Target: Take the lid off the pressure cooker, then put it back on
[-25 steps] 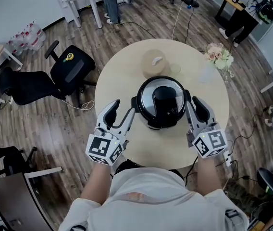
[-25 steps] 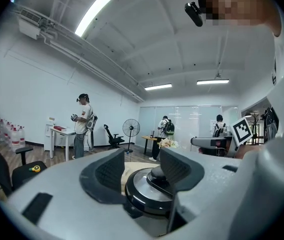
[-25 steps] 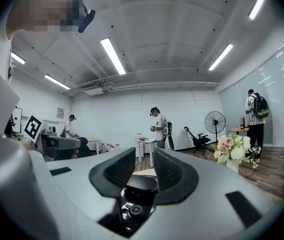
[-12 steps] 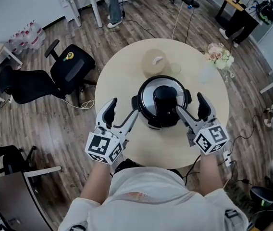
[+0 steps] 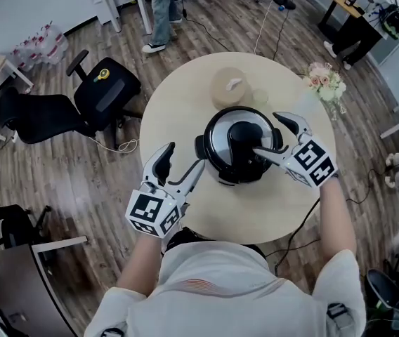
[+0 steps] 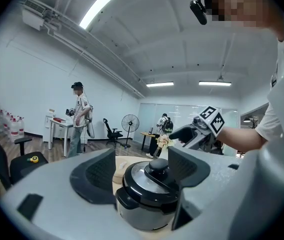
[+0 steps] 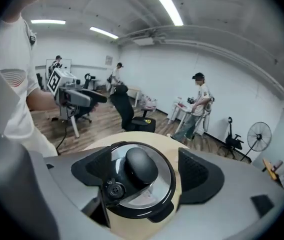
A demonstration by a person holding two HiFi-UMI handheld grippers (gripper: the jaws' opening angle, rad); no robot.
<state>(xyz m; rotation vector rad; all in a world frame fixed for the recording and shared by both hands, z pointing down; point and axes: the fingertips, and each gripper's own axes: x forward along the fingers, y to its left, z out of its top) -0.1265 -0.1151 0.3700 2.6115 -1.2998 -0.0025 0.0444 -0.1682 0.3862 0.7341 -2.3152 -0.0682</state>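
The pressure cooker point(image 5: 217, 140) stands mid-table with its steel lid point(image 5: 220, 128) and black knob point(image 5: 245, 140) on it. My right gripper point(image 5: 273, 133) hangs over the lid's right side, tilted down, one finger reaching toward the knob. Its jaws have just been opening and stand open. In the right gripper view the knob point(image 7: 141, 166) lies ahead between the pads point(image 7: 198, 174), untouched. My left gripper point(image 5: 183, 161) sits at the cooker's left. Its jaws have also just been opening, with nothing between them. The cooker point(image 6: 147, 196) is straight ahead in the left gripper view.
The round wooden table point(image 5: 175, 111) also carries a tan round object point(image 5: 229, 86), a clear glass point(image 5: 302, 108) and a small bunch of flowers point(image 5: 323, 81). A black office chair point(image 5: 105, 93) stands left of the table. A person point(image 5: 161, 9) stands farther back.
My right gripper left the cooker's right side, swung up over the lid while rolling, and its jaws spread wide. The left gripper's jaws widened a little; it stayed in place.
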